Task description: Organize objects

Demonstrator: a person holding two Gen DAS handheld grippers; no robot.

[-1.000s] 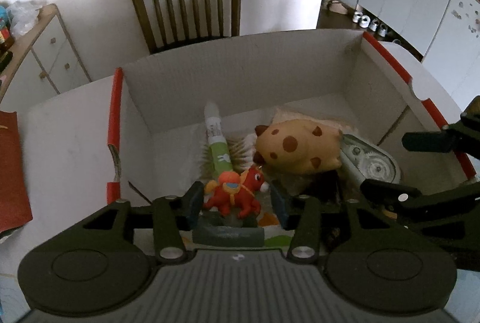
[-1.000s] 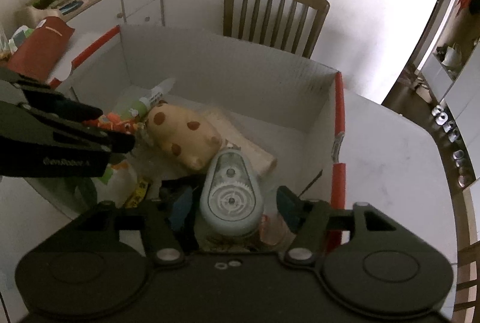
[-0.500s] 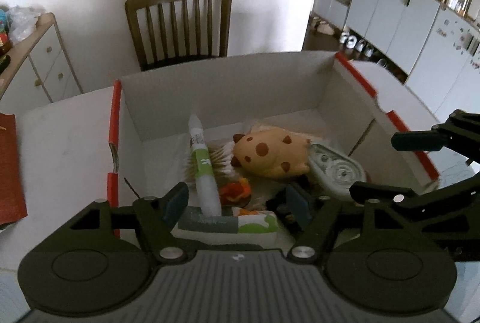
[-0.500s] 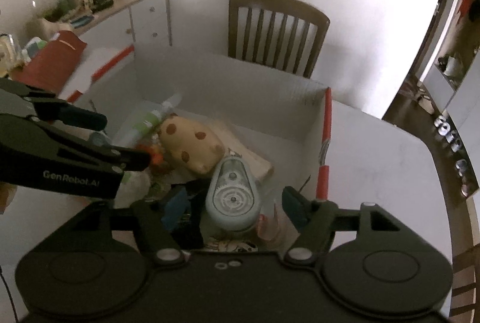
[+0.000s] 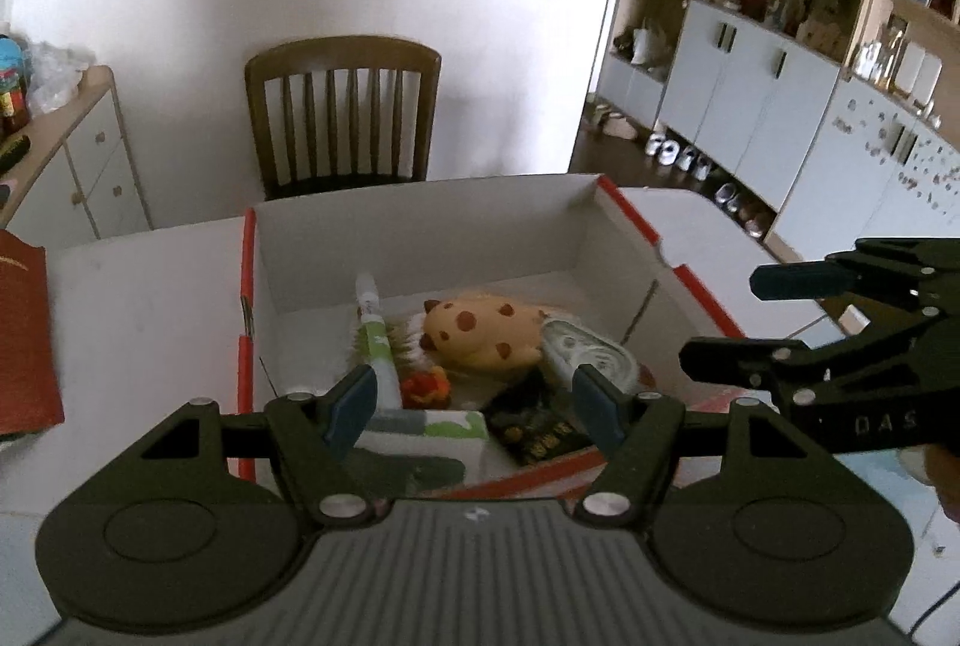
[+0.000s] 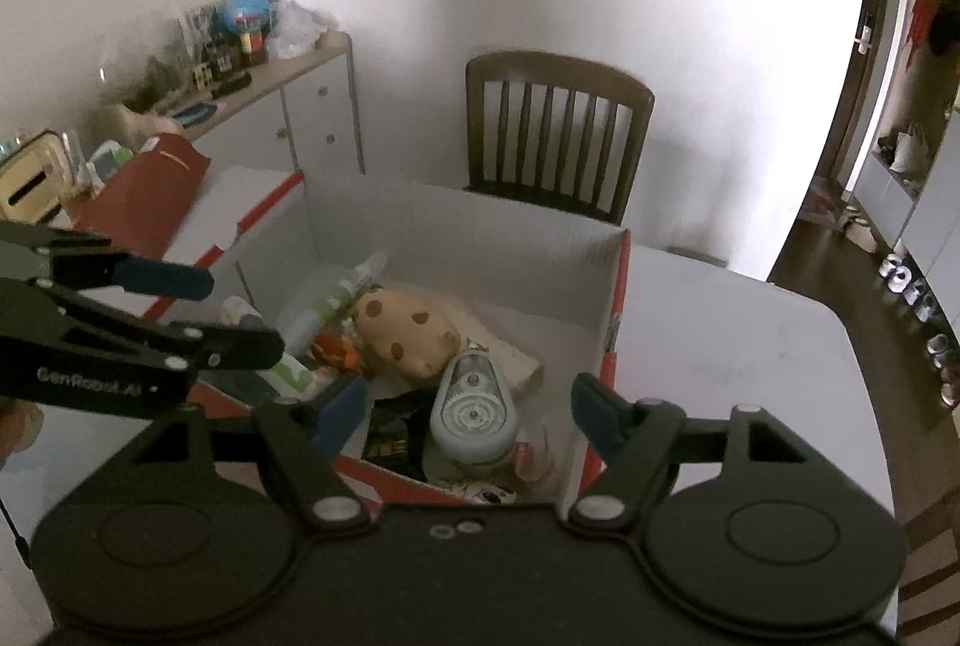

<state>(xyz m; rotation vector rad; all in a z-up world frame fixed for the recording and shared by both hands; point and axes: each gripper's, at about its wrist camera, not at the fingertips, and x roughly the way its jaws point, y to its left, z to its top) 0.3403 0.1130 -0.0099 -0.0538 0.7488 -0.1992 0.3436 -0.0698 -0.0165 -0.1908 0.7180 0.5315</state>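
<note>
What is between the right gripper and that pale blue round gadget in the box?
Nothing visible. The right gripper, its jaws opening and empty, hangs above the blue gadget, which lies uncovered in the box beside the spotted plush toy.

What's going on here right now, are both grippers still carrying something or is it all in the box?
Neither carries anything. The left gripper is open and empty, and the right gripper is empty with its jaws opening; both hang above the near edge of the cardboard box. Inside lie the spotted plush toy, the tape dispenser, the small orange toy and the green-and-white tube.
</note>
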